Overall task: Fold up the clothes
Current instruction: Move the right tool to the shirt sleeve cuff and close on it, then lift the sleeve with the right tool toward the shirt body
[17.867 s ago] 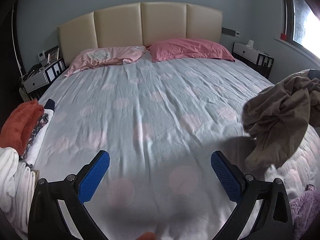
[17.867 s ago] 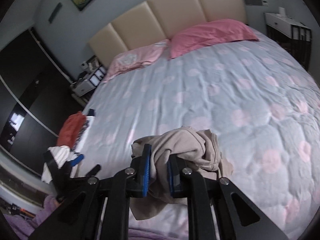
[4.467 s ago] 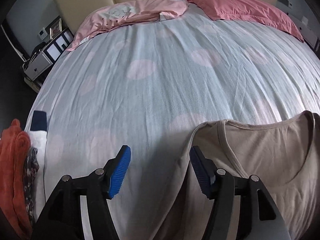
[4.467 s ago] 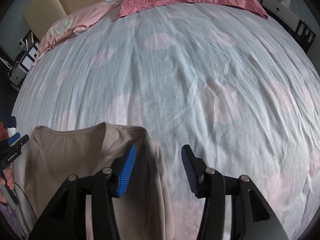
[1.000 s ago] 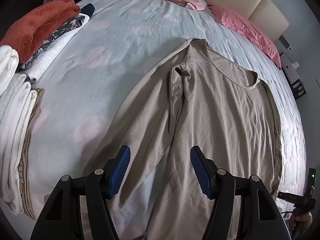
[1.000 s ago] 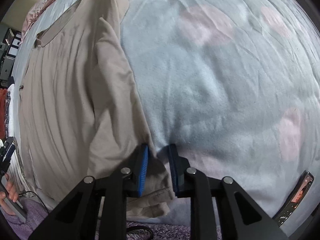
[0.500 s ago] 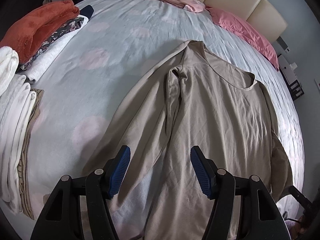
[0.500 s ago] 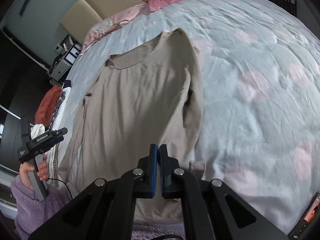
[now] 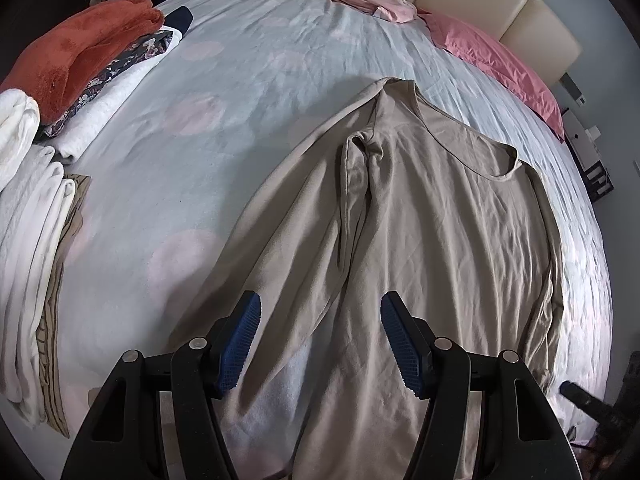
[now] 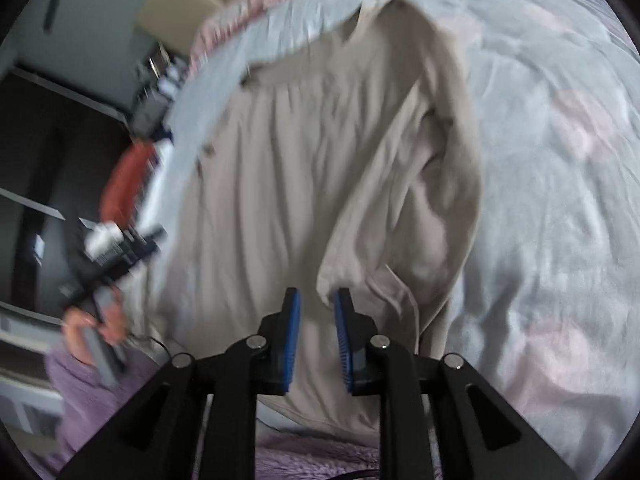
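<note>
A beige long-sleeved shirt (image 9: 440,240) lies flat on the bed, neckline towards the pillows. My left gripper (image 9: 320,340) hovers open over its lower left part, where the left sleeve (image 9: 280,232) lies beside the body; nothing is between its pads. In the blurred right wrist view the shirt (image 10: 280,160) has its right sleeve (image 10: 400,220) lying loosely along its right side. My right gripper (image 10: 316,304) is just short of the cuff, its jaws opening with a narrow gap, and no cloth is pinched between them. A hand holds the left gripper (image 10: 120,248) at the left.
Folded clothes are stacked along the bed's left edge: an orange piece (image 9: 72,60), a patterned one, and white towels (image 9: 32,240). Pink pillows (image 9: 500,60) and a headboard lie beyond. A nightstand (image 9: 592,160) stands to the right. Pale spotted bedding (image 9: 180,168) surrounds the shirt.
My right gripper, shut on the sleeve cuff a second ago, rose and turned towards the shirt, and its jaws have now parted and let the cuff go. The left gripper stayed still.
</note>
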### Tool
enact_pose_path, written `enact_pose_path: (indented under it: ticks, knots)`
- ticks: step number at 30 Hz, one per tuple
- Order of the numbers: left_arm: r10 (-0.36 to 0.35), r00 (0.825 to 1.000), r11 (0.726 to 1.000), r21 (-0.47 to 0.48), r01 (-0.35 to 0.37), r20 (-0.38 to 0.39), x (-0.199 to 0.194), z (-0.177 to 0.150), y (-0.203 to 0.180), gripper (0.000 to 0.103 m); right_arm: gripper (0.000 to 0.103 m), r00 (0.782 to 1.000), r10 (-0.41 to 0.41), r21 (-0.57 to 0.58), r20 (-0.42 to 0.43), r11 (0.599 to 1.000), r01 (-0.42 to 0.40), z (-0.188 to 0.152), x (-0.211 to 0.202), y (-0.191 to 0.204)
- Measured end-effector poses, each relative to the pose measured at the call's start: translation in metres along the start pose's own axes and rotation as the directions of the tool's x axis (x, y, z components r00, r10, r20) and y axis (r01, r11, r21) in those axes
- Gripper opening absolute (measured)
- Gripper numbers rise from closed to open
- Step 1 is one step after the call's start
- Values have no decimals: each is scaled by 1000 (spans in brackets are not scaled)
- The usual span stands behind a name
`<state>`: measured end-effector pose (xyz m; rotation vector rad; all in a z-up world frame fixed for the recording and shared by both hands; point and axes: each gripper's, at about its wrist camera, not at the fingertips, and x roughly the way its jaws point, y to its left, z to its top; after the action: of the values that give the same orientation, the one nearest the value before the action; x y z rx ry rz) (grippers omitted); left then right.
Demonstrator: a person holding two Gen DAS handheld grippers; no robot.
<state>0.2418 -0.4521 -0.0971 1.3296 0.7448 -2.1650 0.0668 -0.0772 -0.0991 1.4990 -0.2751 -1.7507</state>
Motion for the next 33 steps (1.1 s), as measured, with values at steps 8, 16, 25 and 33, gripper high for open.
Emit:
enact_pose_path:
  ticks: [8, 16, 25, 33]
  knots:
    - [-8, 1000, 1000, 4, 8, 1, -1, 1, -1, 64, 23, 992, -112, 242, 65, 966, 93, 5, -21, -45]
    - [-14, 1000, 1000, -5, 14, -3, -1, 1, 2, 64, 23, 987, -160, 320, -32, 934, 162, 13, 5, -73]
    - [-6, 1000, 1000, 22, 6, -27, 3, -1, 0, 64, 1, 988, -148, 318, 50, 940, 125, 19, -4, -74]
    - [-9, 999, 1000, 27, 10, -36, 7, 0, -1, 64, 6, 983, -174, 335, 53, 931, 147, 39, -25, -86]
